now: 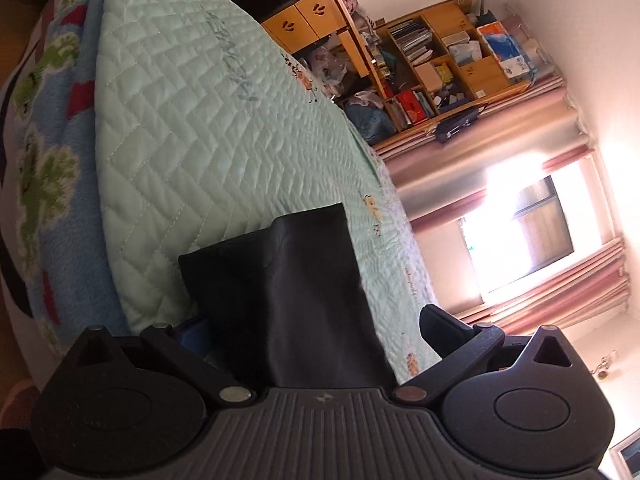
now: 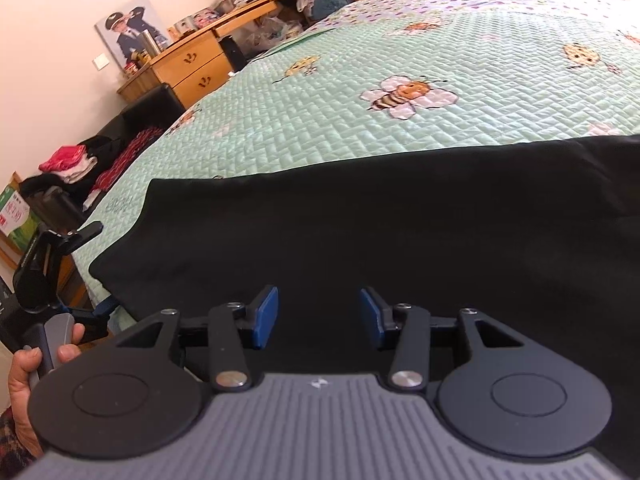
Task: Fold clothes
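Observation:
A black garment [image 2: 360, 220] lies folded flat across the near part of the mint quilted bed cover [image 2: 320, 120]. My right gripper [image 2: 318, 316] hovers over its near edge, open, its blue pads [image 2: 264, 316] apart and pressing on nothing. In the left wrist view the garment [image 1: 280, 280] runs up between the widely spread fingers of my left gripper [image 1: 316, 332]. That gripper is open: one pad is at the cloth's edge and the other stands clear. The right wrist view shows the left gripper [image 2: 102, 308] at the garment's left corner, held by a hand [image 2: 28, 364].
A blue fleece blanket with frogs [image 1: 52, 160] hangs at the bed's edge. A wooden desk with drawers [image 2: 188, 64] and a black chair [image 2: 144, 108] piled with clothes [image 2: 64, 162] stand beside the bed. A bookshelf [image 1: 440, 72] and a curtained window [image 1: 520, 240] are behind.

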Motion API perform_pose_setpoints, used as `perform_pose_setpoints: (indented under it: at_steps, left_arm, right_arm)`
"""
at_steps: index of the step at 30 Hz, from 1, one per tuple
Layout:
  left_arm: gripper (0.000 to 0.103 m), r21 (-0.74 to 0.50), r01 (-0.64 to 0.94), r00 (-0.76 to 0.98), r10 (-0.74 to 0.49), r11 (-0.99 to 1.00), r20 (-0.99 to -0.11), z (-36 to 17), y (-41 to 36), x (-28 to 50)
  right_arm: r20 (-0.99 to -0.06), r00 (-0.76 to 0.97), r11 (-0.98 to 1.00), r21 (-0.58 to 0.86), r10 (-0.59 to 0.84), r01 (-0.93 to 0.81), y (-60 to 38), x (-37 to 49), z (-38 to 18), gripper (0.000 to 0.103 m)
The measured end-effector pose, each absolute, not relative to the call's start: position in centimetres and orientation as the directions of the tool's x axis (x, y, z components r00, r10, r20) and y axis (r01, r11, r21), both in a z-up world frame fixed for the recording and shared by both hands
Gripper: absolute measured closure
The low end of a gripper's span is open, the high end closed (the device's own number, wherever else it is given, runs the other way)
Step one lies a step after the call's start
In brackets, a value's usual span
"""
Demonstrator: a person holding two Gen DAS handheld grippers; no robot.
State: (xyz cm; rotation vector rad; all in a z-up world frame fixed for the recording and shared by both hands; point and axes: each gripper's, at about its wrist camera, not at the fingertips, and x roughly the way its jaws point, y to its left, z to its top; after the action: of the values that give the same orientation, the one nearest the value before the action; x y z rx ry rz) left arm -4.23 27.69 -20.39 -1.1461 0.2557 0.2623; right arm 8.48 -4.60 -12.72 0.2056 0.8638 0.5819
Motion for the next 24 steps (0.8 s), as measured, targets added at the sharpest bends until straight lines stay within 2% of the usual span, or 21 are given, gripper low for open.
perform_pose_setpoints:
  at_steps: [4, 9, 12, 14, 15, 16, 17, 18, 24]
  left_arm:
    - [0.001, -0.866, -0.302, 0.951, 0.064, 0.398, -0.302, -20.5, 27.8, -3.6]
    - [0.001, -0.837, -0.311, 0.944, 0.043, 0.45, -0.327, -20.3, 27.8, -1.8]
    - [0.018, -0.82, -0.331, 0.936, 0.054, 0.467, -0.347, -20.0, 27.7, -1.8]
    - [0.043, -0.807, -0.352, 0.927, 0.06, 0.473, -0.369, -19.8, 27.7, -1.9]
    - [0.05, -0.801, -0.364, 0.922, 0.062, 0.475, -0.382, -19.8, 27.8, -1.9]
    - [0.066, -0.792, -0.38, 0.914, 0.064, 0.478, -0.401, -19.7, 27.8, -1.8]
    - [0.087, -0.782, -0.396, 0.906, 0.065, 0.481, -0.419, -19.6, 27.8, -1.7]
    - [0.092, -0.773, -0.41, 0.898, 0.067, 0.484, -0.435, -19.5, 27.9, -1.8]
    - [0.093, -0.747, -0.398, 0.899, 0.065, 0.532, -0.433, -17.0, 27.4, -1.6]
  right_arm:
    - [-0.654, 0.513, 0.829, 0.399, 0.556, -0.391, -5.1, 8.5, -12.7, 0.052]
    - [-0.657, 0.508, 0.828, 0.398, 0.557, -0.395, -5.2, 8.5, -12.8, 0.051]
    - [-0.65, 0.52, 0.831, 0.391, 0.553, -0.395, -5.6, 8.3, -12.4, 0.05]
    - [-0.645, 0.532, 0.835, 0.388, 0.549, -0.39, -6.1, 8.1, -12.2, 0.05]
    - [-0.642, 0.537, 0.836, 0.388, 0.547, -0.388, -6.4, 8.0, -12.0, 0.05]
    - [-0.639, 0.542, 0.837, 0.389, 0.546, -0.385, -6.8, 7.8, -11.8, 0.05]
    - [-0.635, 0.547, 0.838, 0.389, 0.545, -0.383, -7.1, 7.6, -11.6, 0.05]
    - [-0.632, 0.552, 0.839, 0.39, 0.544, -0.381, -7.4, 7.5, -11.5, 0.05]
    - [-0.61, 0.608, 0.861, 0.375, 0.508, -0.344, -11.3, 5.5, -10.6, 0.05]
